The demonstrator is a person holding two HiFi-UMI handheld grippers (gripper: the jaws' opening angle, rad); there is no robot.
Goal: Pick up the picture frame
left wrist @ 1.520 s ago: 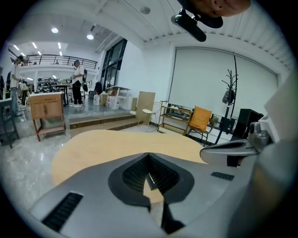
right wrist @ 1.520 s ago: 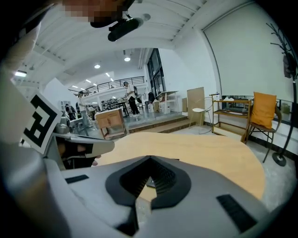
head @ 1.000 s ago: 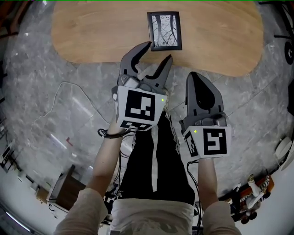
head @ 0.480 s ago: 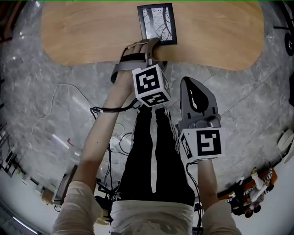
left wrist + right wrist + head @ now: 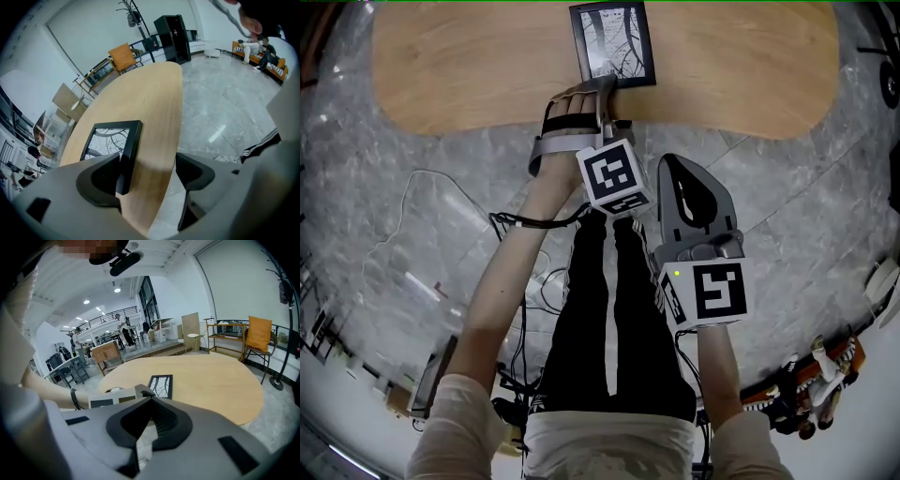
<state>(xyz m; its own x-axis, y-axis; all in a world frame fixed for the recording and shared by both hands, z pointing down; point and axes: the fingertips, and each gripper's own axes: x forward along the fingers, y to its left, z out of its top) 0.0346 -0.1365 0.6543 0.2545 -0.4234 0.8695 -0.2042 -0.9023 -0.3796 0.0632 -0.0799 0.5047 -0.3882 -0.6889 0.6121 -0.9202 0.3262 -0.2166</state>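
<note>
Frame (image 5: 612, 45): flat on counter (image 5: 469, 66) by its near edge, long axis pointing away. Left hand-held gripper (image 5: 147, 173): nearer, jaws opening, frame's near corner just inside one jaw, unpinched. Right hand-held gripper (image 5: 143, 420): clenched empty, well back

The frame (image 5: 612, 44) lies flat on the bench (image 5: 469, 66), just ahead of the left tool (image 5: 147, 176). That tool's jaws are opening, with the frame's near corner between them, beside the left jaw. The right tool (image 5: 680, 173) sits to its right, back over the floor (image 5: 394, 187).
</note>
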